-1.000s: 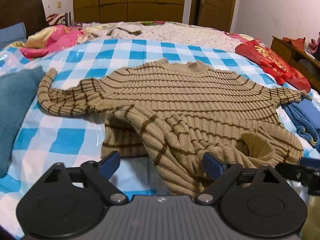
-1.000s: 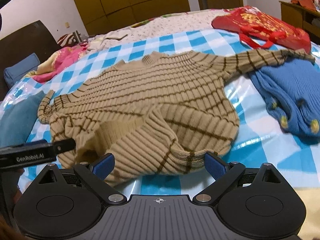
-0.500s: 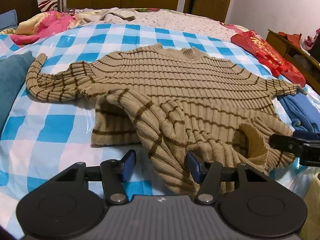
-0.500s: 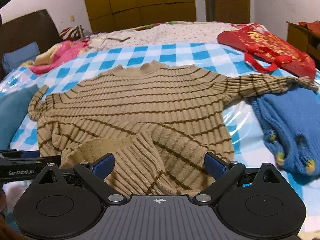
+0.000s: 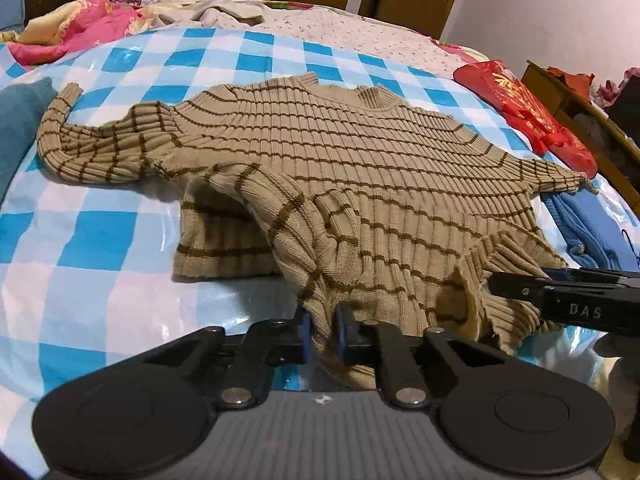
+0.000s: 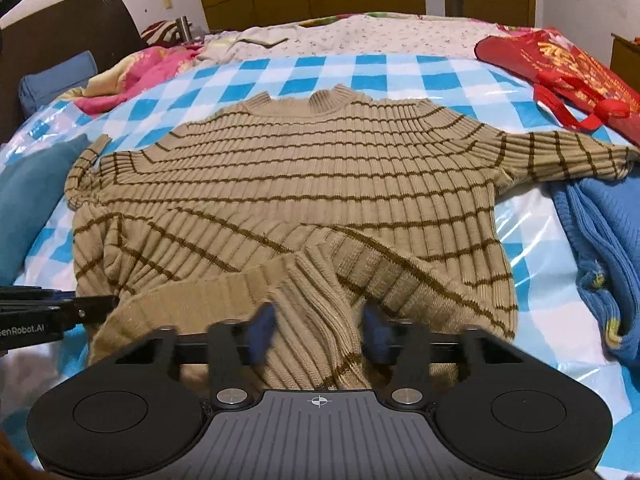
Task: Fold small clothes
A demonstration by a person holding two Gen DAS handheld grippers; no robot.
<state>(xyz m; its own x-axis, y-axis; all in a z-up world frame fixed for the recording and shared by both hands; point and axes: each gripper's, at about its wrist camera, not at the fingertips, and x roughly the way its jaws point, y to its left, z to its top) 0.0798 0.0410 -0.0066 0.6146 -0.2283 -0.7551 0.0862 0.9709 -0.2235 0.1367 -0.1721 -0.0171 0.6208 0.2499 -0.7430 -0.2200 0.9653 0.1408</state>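
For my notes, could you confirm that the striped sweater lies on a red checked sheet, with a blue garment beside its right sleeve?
Not quite: the sheet is blue and white checked, not red. The right wrist view shows this plainly. The rest holds: the striped sweater lies on it, and a blue garment sits beside its right sleeve.

- Sweater (image 5: pixel 360 160): tan rib knit, thin brown stripes.
- Bed cover (image 5: pixel 100 240): blue-and-white check.
- Bag (image 6: pixel 560 68), upper right: red, gold print.
- Knitwear (image 6: pixel 600 240), right edge: blue.
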